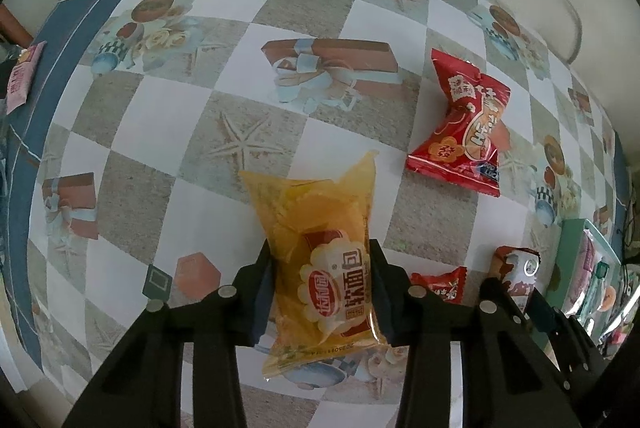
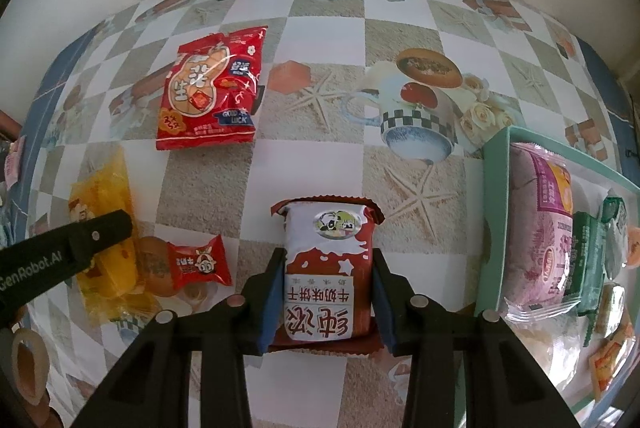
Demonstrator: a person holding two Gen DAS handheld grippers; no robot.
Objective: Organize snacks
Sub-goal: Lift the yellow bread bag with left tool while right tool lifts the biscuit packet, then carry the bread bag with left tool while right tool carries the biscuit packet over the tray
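Left tool [image 1: 320, 292] grips yellow bread pack [image 1: 324, 260]; right tool [image 2: 328, 292] grips milk biscuit pack [image 2: 326, 268].

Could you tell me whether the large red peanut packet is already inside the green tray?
No, the large red peanut packet lies on the tablecloth, apart from the green tray.

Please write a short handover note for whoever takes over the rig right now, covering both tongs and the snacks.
Left tongs: shut on the yellow plastic bread packet.
Right tongs: shut on the brown-and-white milk biscuit packet.
Done: the mint-green tray, to the right, already holds a pink bread packet and green sachets.
Left: both gripped packets, the large red peanut bag and the small red candy packet, both loose on the checkered tablecloth.
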